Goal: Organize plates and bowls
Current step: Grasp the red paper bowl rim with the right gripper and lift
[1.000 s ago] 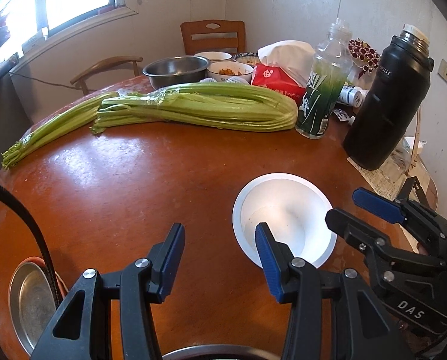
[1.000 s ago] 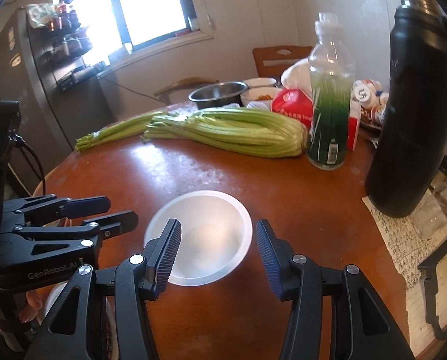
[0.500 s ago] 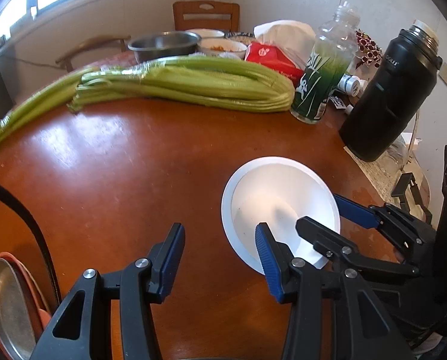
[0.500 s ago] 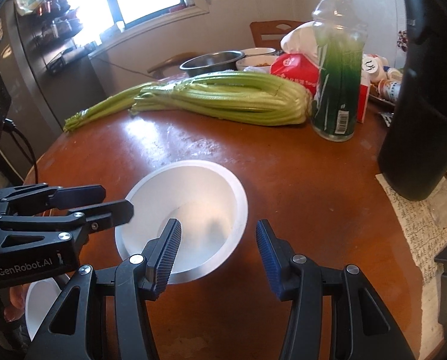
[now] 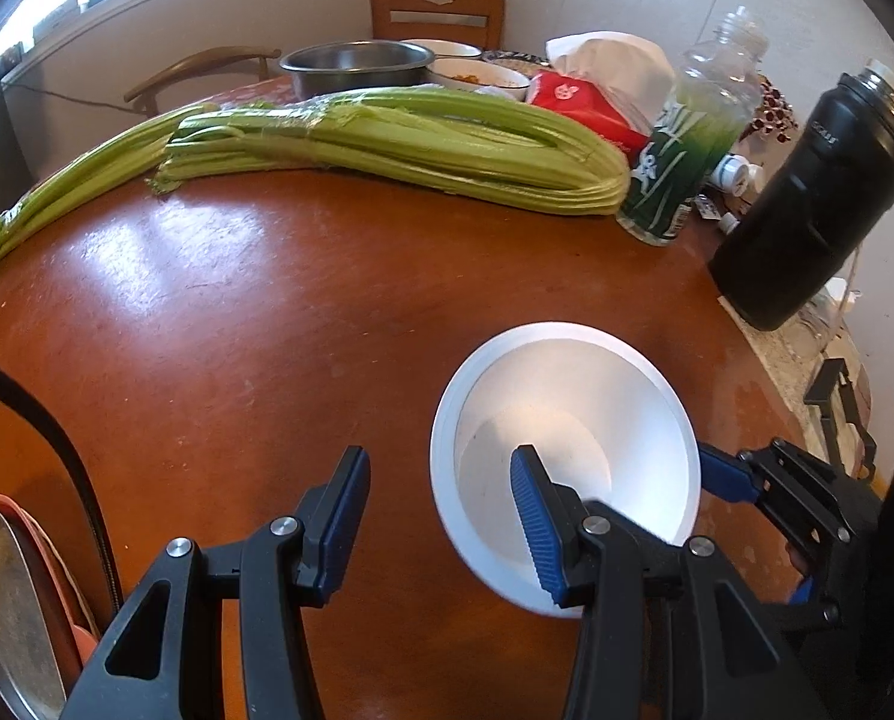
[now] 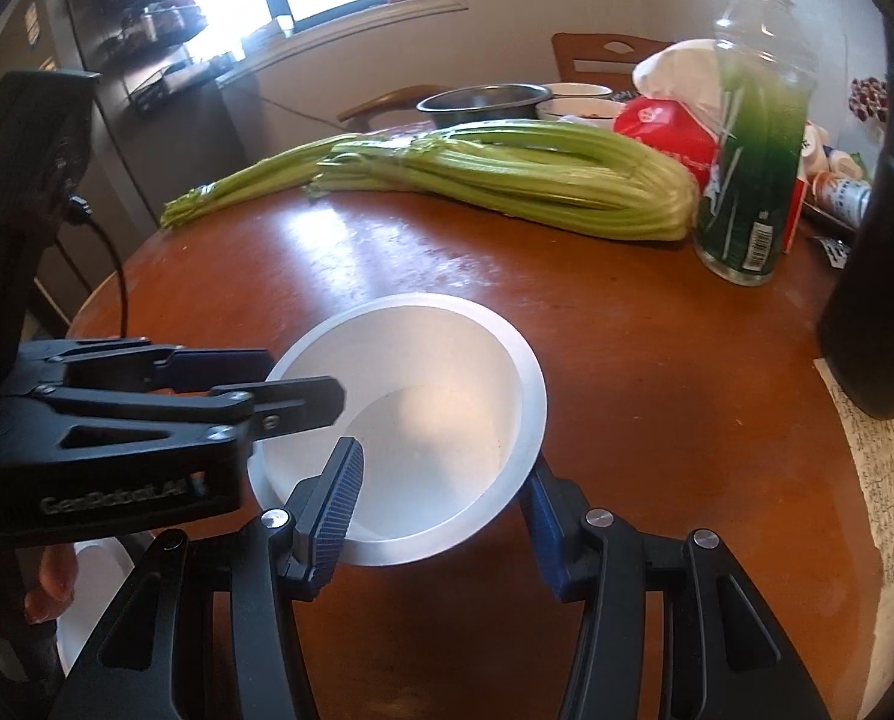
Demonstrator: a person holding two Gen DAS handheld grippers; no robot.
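A white bowl stands upright on the brown round table, near its front right edge. My left gripper is open and straddles the bowl's near left rim, one blue pad inside and one outside. My right gripper is open too and straddles the near right rim of the bowl, left pad inside, right pad below the rim outside. No pad presses on the bowl. The left gripper shows in the right wrist view, reaching over the bowl's left rim.
Celery bunches lie across the table's far half. Behind them are a steel bowl, small food bowls and a red tissue pack. A green bottle and a black flask stand at the right. Stacked plates sit low left.
Both grippers have come down and closer to the white bowl. Their fingers, which were short of it a second ago, now straddle its rim from both sides. The jaw gaps look the same.
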